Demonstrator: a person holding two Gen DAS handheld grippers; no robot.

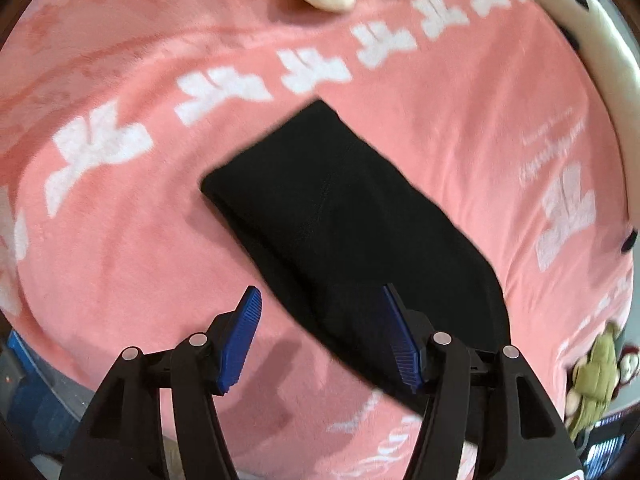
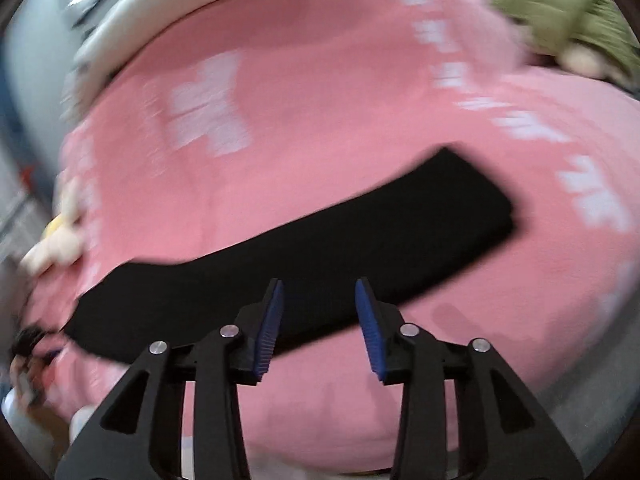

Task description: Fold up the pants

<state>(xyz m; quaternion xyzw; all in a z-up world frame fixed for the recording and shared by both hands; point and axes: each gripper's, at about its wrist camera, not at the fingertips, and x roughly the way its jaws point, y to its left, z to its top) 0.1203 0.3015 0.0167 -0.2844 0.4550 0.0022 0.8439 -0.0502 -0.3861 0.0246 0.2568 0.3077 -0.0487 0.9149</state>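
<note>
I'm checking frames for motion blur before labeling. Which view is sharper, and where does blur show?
Left wrist view is sharper: blanket print fairly crisp, black pants edges defined. Right wrist view is smeared: white print streaked, pants outline soft, green toy blurred. Both bend strongly at the fisheye rim.

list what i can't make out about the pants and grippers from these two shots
- Left wrist view: the black pants' near end is hidden behind the left gripper.
- Right wrist view: motion blur smears the pants' edges; whether the open right gripper touches them is unclear.
</note>
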